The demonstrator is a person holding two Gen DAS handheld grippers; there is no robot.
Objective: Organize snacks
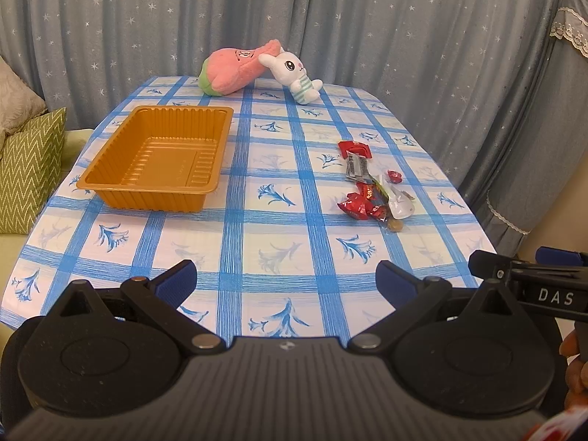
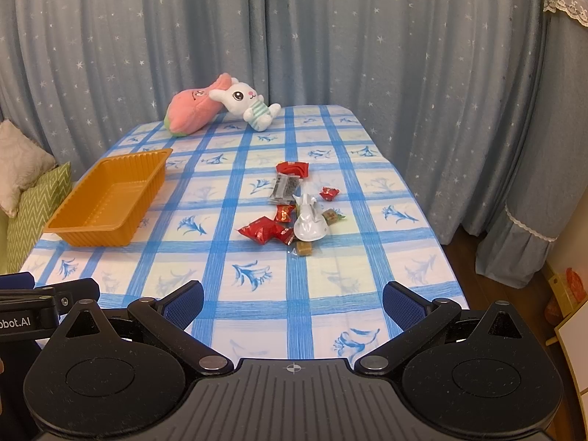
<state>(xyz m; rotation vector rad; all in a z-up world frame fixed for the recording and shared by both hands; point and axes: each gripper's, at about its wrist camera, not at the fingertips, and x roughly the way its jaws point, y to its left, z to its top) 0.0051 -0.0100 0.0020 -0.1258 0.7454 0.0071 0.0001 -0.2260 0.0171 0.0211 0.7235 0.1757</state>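
Even, soft indoor light; faint shadows; sharp focus; fisheye bending, dark corners.

Tray (image 1: 110,169) — orange plastic, ribbed walls, slight sheen. Tablecloth (image 1: 272,220) — blue-checked, smooth, matt, looks like coated cloth. Snack wrappers (image 2: 290,213) — crinkled foil and film, glossy red, silver and clear. Plush rabbit (image 1: 294,70) and pink plush (image 1: 231,70) — soft, fuzzy fabric. Curtain (image 2: 367,44) — matt cloth with shiny star print. Gripper fingers (image 2: 183,303): matt black plastic with textured blue pads.
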